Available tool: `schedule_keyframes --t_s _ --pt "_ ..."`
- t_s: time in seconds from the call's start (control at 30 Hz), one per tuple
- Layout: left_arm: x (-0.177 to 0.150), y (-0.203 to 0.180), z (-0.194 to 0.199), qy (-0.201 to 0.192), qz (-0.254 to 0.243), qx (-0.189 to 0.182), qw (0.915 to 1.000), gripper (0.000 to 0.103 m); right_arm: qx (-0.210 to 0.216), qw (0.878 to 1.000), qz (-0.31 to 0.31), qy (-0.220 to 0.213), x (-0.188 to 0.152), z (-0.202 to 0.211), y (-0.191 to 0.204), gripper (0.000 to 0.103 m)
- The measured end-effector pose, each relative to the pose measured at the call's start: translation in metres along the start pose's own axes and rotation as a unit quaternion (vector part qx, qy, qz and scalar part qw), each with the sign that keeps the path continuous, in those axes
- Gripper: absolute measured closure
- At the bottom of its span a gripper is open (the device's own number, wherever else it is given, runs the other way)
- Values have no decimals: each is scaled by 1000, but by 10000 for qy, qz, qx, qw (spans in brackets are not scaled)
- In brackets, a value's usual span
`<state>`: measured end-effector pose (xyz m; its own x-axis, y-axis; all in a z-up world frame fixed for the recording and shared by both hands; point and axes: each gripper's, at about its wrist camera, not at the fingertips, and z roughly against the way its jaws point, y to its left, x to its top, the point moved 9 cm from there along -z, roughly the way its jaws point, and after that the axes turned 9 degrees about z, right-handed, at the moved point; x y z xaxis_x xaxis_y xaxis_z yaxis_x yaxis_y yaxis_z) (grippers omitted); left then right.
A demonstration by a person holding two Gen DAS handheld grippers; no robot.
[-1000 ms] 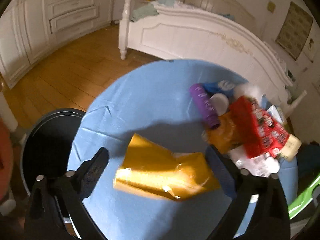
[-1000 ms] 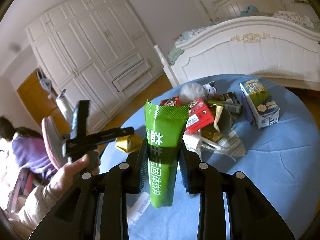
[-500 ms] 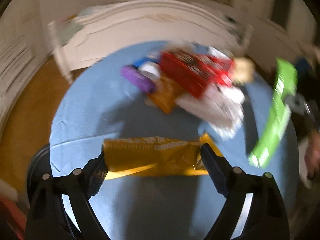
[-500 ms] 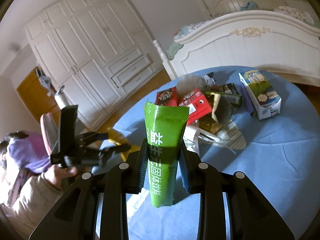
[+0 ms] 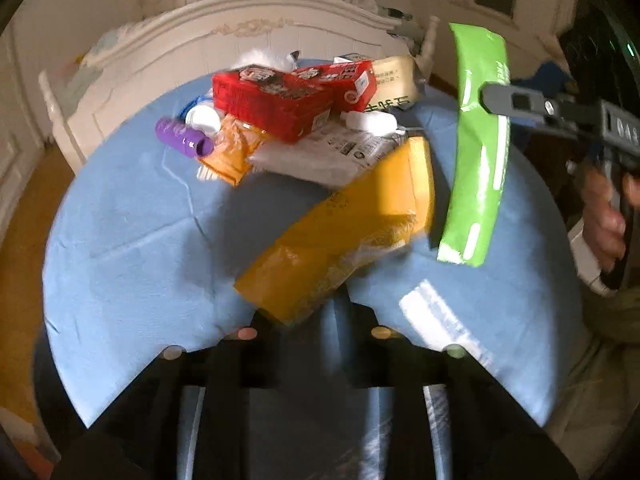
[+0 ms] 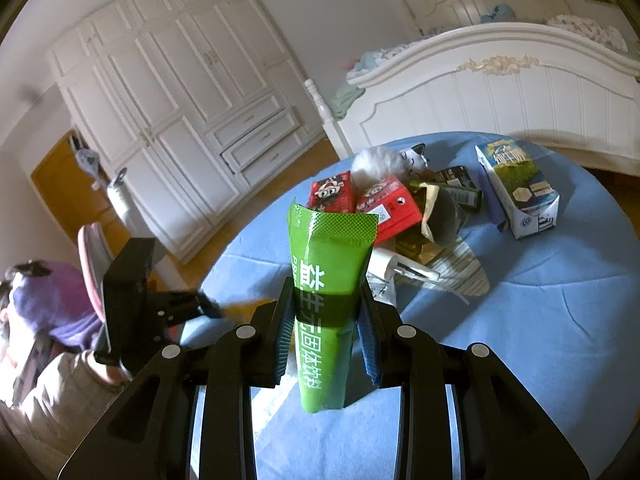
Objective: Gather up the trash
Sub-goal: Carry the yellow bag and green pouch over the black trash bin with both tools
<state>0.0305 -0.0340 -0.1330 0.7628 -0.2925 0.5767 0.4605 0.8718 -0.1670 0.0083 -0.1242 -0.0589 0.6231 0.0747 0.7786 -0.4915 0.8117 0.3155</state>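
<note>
My left gripper (image 5: 316,320) is shut on the near end of a yellow-orange snack packet (image 5: 340,232), which lies slanted over the round blue table (image 5: 132,216). My right gripper (image 6: 326,324) is shut on a green packet (image 6: 330,276) and holds it upright above the table; the green packet also shows in the left wrist view (image 5: 478,140). A heap of trash lies beyond: red cartons (image 5: 280,96), a purple bottle (image 5: 182,142), an orange wrapper (image 5: 234,152) and white wrappers (image 5: 320,156).
A blue-and-white milk carton (image 6: 516,188) lies on the table's far right. A white bed footboard (image 6: 500,92) stands behind the table, white wardrobes (image 6: 180,92) on the left. A dark bin rim (image 5: 40,364) shows beside the table's left edge.
My left gripper has swung right across the table and shut on the yellow packet, which now points toward the heap. The right gripper has kept its hold on the green packet.
</note>
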Motion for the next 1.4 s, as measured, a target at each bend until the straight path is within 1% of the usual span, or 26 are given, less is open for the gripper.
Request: schedule_keyframes --t_s 0.13,0.23,0.33,0.37,0.47,0.53,0.63,0.7,0.73,0.77,0.9,0.93,1.03,1.13,1.17,1.2,1.23,1.27,1.3,1.37,1.4 --pt "-1 -1 2 -263 348 -15 9990 83 9 9999 101 -19 3 0 7 73" --pt "0 -2 7 -452 569 -89 9973 88 17 9999 115 -40 7 -2 11 73" --pt "2 -2 20 -716 838 -150 9938 94 41 9998 166 -90 17 -2 18 73" --pt "1 3 26 -832 997 -185 9914 95 47 9997 206 -121 21 -1 22 73" --pt "-3 19 48 -1165 1494 -226 9816 95 107 9990 369 -239 36 2 37 73" --pt "-8 28 61 -1331 1713 -196 9760 95 146 9986 444 -252 41 -1 46 73" --pt "-13 49 87 -1682 1999 -101 9652 95 231 9982 528 -182 45 -11 60 73" --pt "-20 58 101 -1839 2132 -73 9595 95 322 9978 565 -114 46 -20 71 73" --pt "-24 67 109 -1937 2243 -7 9551 95 355 9976 588 -92 46 -22 76 73" --pt "-25 72 112 -1985 2309 29 9525 95 401 9973 617 -69 47 -26 82 73" --pt "-47 102 133 -2243 2764 182 9343 95 571 9944 885 40 51 -41 111 73" --pt "-51 107 137 -2284 2839 223 9310 95 620 9938 922 82 52 -46 116 73" --pt "-69 130 142 -2376 3181 307 9173 95 777 9912 1057 201 57 -63 138 73" --pt "-81 144 144 -2405 3374 369 9094 95 973 9873 1210 349 60 -85 163 73" --pt "-85 147 145 -2403 3462 349 9062 95 978 9867 1246 378 61 -90 169 73" --pt "-89 148 146 -2401 3476 338 9058 95 979 9865 1258 388 65 -96 173 73" --pt "-89 146 147 -2393 3433 328 9076 95 968 9868 1248 352 71 -98 175 73" --pt "-88 140 148 -2340 3331 256 9130 95 919 9874 1258 291 77 -99 177 73" --pt "-83 133 146 -2278 3232 178 9183 94 790 9886 1276 141 87 -96 176 73" --pt "-64 107 136 -2108 2859 -53 9348 90 581 9903 1255 -117 103 -89 170 73" --pt "-51 91 128 -1991 2600 -103 9448 86 431 9909 1247 -278 113 -83 164 73"
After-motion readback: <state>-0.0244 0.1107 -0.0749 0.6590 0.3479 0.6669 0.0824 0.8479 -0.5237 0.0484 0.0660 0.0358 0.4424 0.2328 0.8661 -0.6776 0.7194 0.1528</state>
